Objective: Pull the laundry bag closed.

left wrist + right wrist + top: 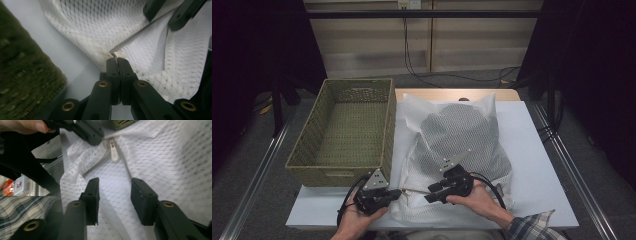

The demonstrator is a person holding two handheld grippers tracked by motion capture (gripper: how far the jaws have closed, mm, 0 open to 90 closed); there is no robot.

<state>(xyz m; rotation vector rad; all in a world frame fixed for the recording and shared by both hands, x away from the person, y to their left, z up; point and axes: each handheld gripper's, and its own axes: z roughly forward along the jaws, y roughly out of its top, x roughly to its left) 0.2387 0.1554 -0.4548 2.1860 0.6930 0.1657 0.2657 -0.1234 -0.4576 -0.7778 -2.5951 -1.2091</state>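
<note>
One mesh bag (457, 145), one basket (346, 131)

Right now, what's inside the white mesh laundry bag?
Through the white mesh laundry bag a grey bulk shows, filling most of it. The mesh blurs it, so what it is cannot be told. The left gripper pinches the bag's corner by the zipper pull.

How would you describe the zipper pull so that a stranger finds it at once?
Start at the white mesh laundry bag beside the wicker basket. Follow its near edge to the shut left gripper. The small pale zipper pull hangs there, smooth against netting.
</note>
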